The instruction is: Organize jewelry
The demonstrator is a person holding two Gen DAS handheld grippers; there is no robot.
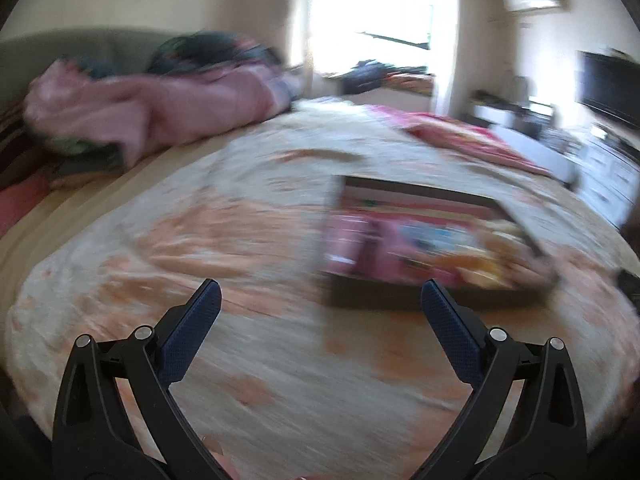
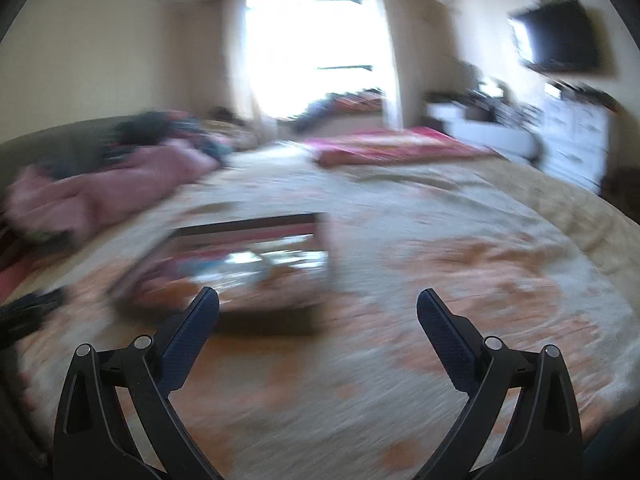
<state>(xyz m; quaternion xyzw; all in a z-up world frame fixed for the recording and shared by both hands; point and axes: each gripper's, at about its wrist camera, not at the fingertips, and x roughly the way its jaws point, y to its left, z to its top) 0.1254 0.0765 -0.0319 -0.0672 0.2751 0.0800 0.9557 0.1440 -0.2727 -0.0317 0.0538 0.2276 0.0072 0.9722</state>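
Observation:
Both views are blurred by motion. An open box [image 1: 432,240] with a raised lid and pink and colourful contents lies on the bed, ahead and to the right of my left gripper [image 1: 320,296]. The same box [image 2: 248,264] shows in the right wrist view, ahead and to the left of my right gripper [image 2: 318,300]. Both grippers are open wide and empty, held above the bedspread. Single jewelry pieces are too blurred to make out.
A cream and orange patterned bedspread [image 1: 260,360] covers the bed. Pink bedding [image 1: 140,108] is heaped at the left. A red folded blanket [image 2: 400,144] lies at the far side. A white dresser [image 2: 576,136] and a wall TV [image 2: 560,40] stand at the right.

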